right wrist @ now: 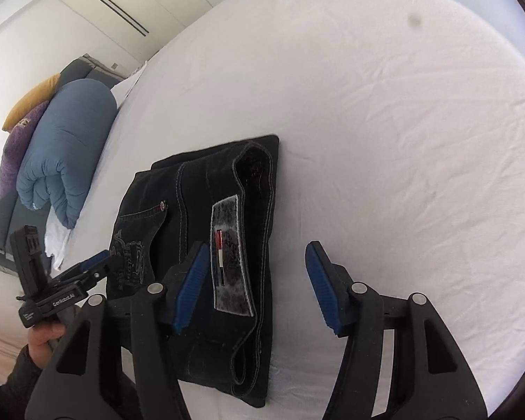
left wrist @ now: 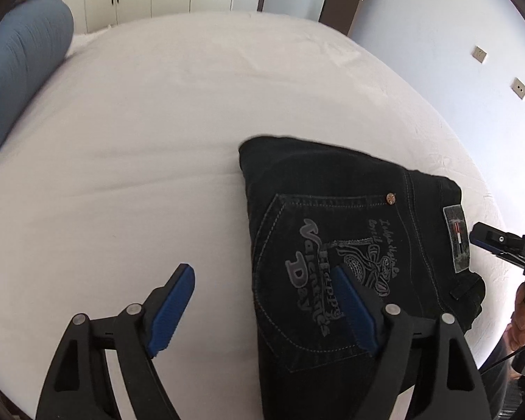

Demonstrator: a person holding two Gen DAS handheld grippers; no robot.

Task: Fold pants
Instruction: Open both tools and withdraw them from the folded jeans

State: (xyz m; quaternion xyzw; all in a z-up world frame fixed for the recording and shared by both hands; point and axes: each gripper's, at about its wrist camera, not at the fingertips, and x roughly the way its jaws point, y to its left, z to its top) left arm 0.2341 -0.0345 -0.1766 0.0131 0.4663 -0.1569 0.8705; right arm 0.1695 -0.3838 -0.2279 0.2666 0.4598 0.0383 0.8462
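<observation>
the black pants (left wrist: 349, 245) are lying folded in a compact stack on the white bed (left wrist: 140, 140). being thick, soft denim, they are likely handling heavy; gripping the layered waistband edge looks safest. the left gripper (left wrist: 265, 309) and right gripper (right wrist: 257, 288) are hovering, jaws apart, holding nothing.

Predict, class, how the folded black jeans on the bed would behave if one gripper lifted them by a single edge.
The jeans would probably sag and unfold: they are soft stacked layers, with a loose waistband loop open at one side. The thick denim bundle looks fairly heavy for its size. Pushed, it would likely drag and bunch on the wrinkled sheet, not slide.
</observation>
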